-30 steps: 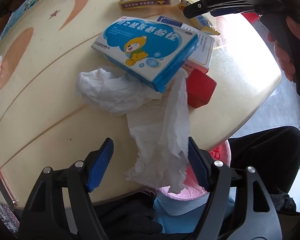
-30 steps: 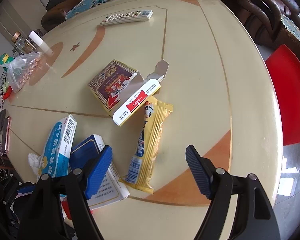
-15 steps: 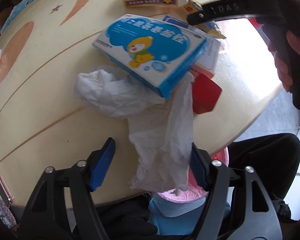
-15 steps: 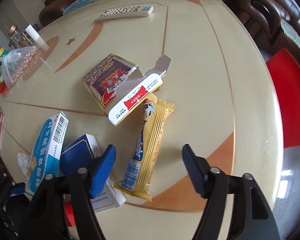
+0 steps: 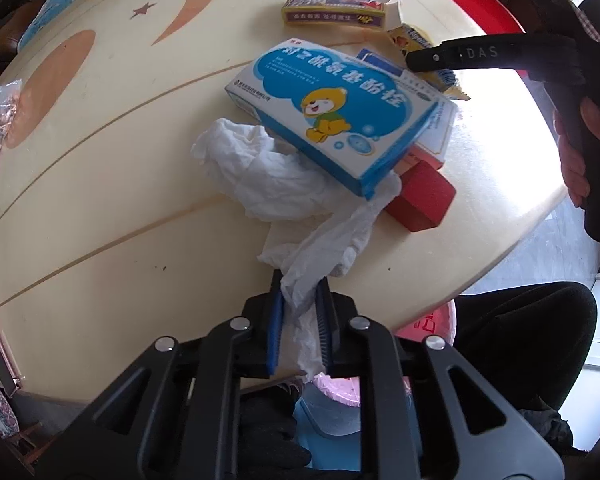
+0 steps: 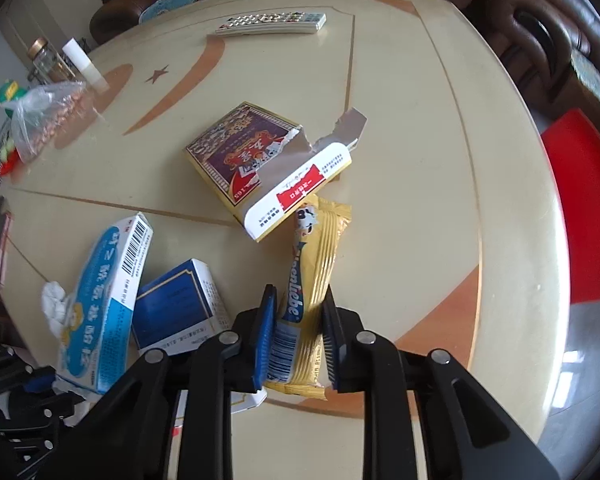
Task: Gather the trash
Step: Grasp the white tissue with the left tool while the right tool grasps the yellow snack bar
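My left gripper (image 5: pixel 299 280) is shut on the near end of a crumpled white tissue (image 5: pixel 260 168) that lies on the round cream table (image 5: pixel 80 184), partly under a blue and white medicine box (image 5: pixel 336 112). My right gripper (image 6: pixel 298 296) is shut on the near end of a yellow snack wrapper (image 6: pixel 316 264). A torn purple and gold carton (image 6: pixel 256 156) lies just beyond the wrapper. A dark blue box (image 6: pixel 176 304) and the medicine box (image 6: pixel 104 300) lie to its left. A small red box (image 5: pixel 420 196) sits beside the tissue.
A pink bin (image 5: pixel 432 320) stands below the table's near edge by the person's dark trouser leg (image 5: pixel 520 340). A remote control (image 6: pixel 272 24), a bag of nuts (image 6: pixel 48 116), a jar (image 6: pixel 44 56) and a white tube (image 6: pixel 84 64) lie at the far side. A red chair (image 6: pixel 580 200) stands at the right.
Both grippers have closed: the left one on the tissue's near end, the right one on the yellow wrapper's near end. Both were open half a second ago.
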